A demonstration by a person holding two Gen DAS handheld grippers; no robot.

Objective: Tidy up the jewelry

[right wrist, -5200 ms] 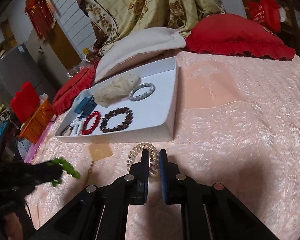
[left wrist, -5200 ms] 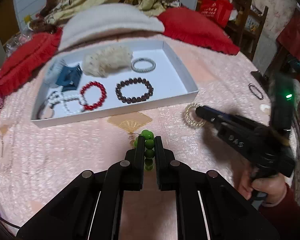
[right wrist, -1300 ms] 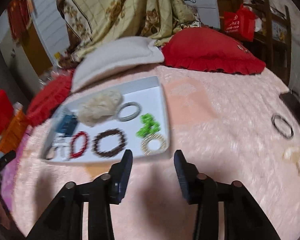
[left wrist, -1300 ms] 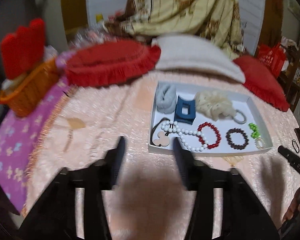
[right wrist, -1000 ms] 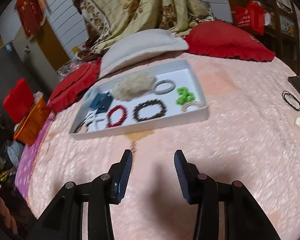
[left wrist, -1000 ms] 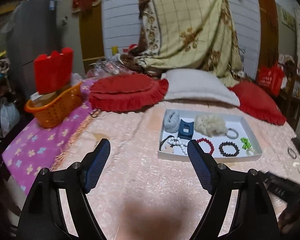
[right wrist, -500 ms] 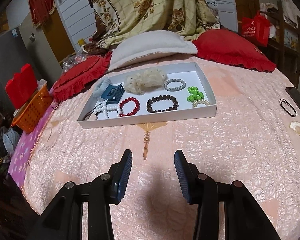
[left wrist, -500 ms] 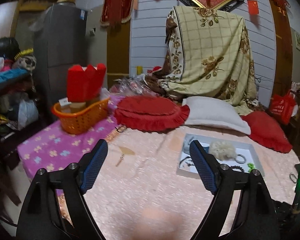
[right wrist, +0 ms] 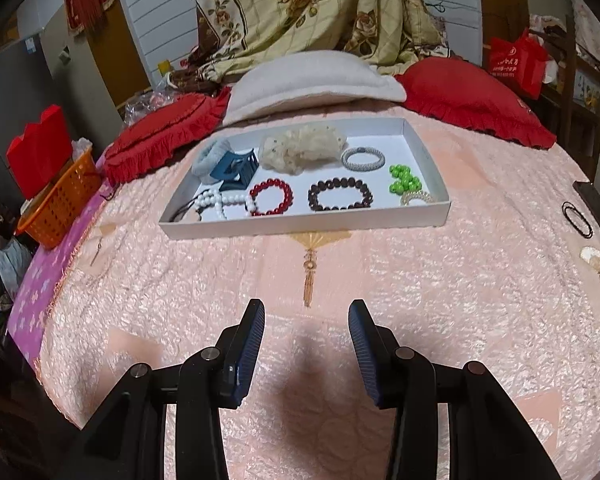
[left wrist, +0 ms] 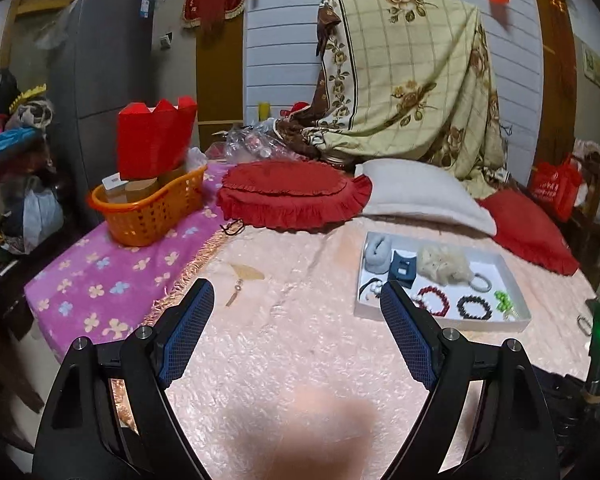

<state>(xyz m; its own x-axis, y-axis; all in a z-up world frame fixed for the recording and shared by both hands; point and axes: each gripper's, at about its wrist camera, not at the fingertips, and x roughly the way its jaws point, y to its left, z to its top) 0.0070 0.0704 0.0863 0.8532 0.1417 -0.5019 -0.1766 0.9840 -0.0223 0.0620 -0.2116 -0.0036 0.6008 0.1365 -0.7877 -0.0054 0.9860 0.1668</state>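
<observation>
Jewelry gathered in white tray point(right wrist: 428, 168) on the bed

Both the left hand-held gripper point(left wrist: 296, 326) and right hand-held gripper point(right wrist: 306, 338) hover wide open and empty; bracelets lie inside the tray, the job apparently near done. A black loop point(right wrist: 577, 213) sits outside, its nature unclear.

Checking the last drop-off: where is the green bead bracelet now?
In the right wrist view, the green bead bracelet lies at the white tray's right end, between the silver bangle and clear coil hair tie.

Glossy bead bracelets point(right wrist: 271, 197), matt white cardboard tray point(right wrist: 300, 226), textured pink cloth point(right wrist: 420, 300)
</observation>
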